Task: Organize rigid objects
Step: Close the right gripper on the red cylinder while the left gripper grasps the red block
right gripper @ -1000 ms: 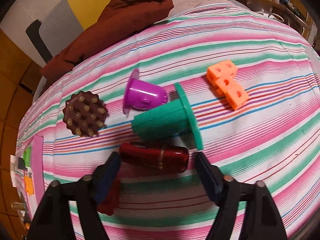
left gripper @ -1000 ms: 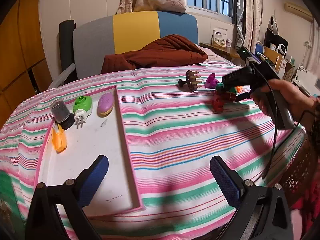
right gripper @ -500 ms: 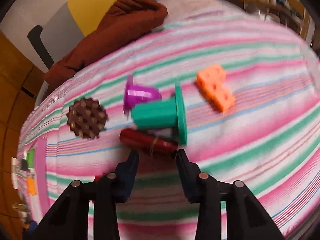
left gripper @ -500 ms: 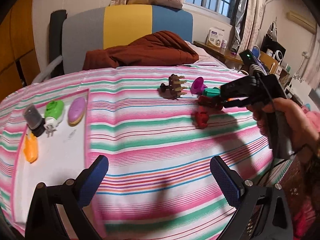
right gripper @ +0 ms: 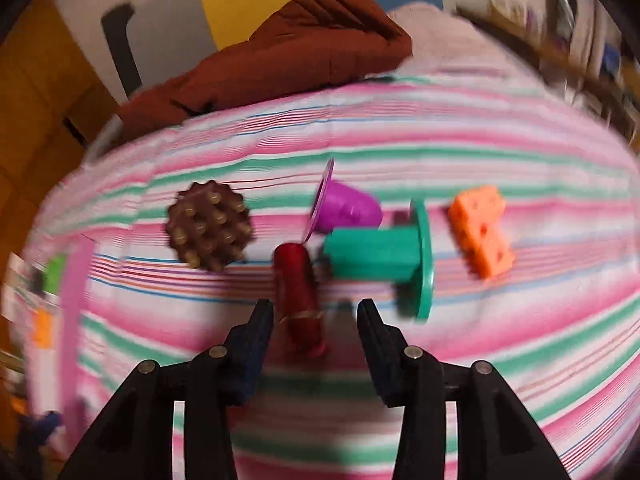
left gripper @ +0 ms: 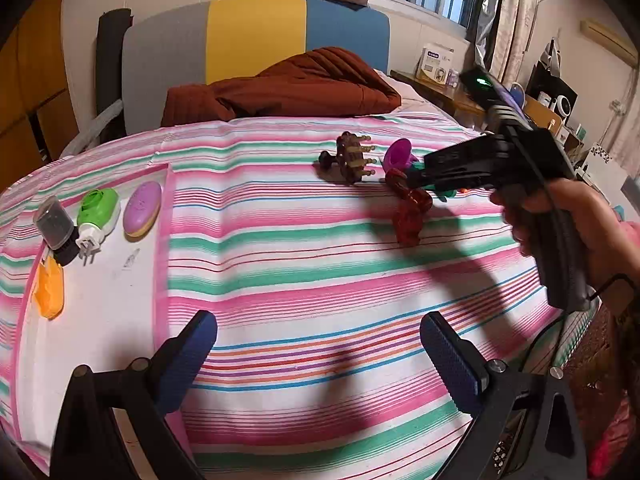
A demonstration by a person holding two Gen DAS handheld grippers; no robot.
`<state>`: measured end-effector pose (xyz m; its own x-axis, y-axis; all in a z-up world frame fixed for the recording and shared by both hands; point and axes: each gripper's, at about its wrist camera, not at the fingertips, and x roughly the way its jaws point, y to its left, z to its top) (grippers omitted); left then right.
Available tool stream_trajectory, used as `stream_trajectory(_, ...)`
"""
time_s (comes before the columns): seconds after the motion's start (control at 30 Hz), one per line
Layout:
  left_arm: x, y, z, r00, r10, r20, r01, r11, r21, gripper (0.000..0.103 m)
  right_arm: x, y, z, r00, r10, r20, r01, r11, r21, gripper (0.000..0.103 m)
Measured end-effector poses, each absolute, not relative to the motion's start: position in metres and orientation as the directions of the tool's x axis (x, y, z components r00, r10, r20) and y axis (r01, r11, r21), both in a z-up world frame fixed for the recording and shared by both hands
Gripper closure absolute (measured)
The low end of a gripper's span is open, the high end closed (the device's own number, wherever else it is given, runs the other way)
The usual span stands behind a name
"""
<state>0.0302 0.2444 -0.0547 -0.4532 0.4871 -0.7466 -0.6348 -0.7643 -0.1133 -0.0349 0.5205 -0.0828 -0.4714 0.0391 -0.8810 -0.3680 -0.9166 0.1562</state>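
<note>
Now, starting at the left, I am hovering my left hand-held gripper [left gripper: 316,348] open and empty over the striped bed [left gripper: 304,264], beside the white tray [left gripper: 96,320] already holding small items. Further right, my right hand-held gripper [right gripper: 316,320] is also standing open, its jaws straddling the near end of the dark red cylinder [right gripper: 299,292], not yet pinching it. Blur is smearing this view, so contact is hard to judge. To grip well, I am wanting the pads square across its sides, clear of the green spool [right gripper: 384,258] and purple cup [right gripper: 346,206] lying just beyond.
</note>
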Motion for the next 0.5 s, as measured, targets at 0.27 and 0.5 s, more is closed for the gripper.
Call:
stream_trajectory(0.27,0.033,0.259,-0.058,-0.446,0.490,-0.749,-0.656,-0.749,-0.099,0.001,-0.039,0.536,-0.097,-0.429,-0.025,-0.903,-0.414,-0.883,0.222,0.076)
stream_trajectory(0.5,0.020,0.292,-0.063,-0.487,0.470,-0.736,-0.661,-0.749,-0.042,0.001,-0.009,0.542,-0.102,-0.397,-0.053,-0.916,-0.487,-0.834,0.260,0.076)
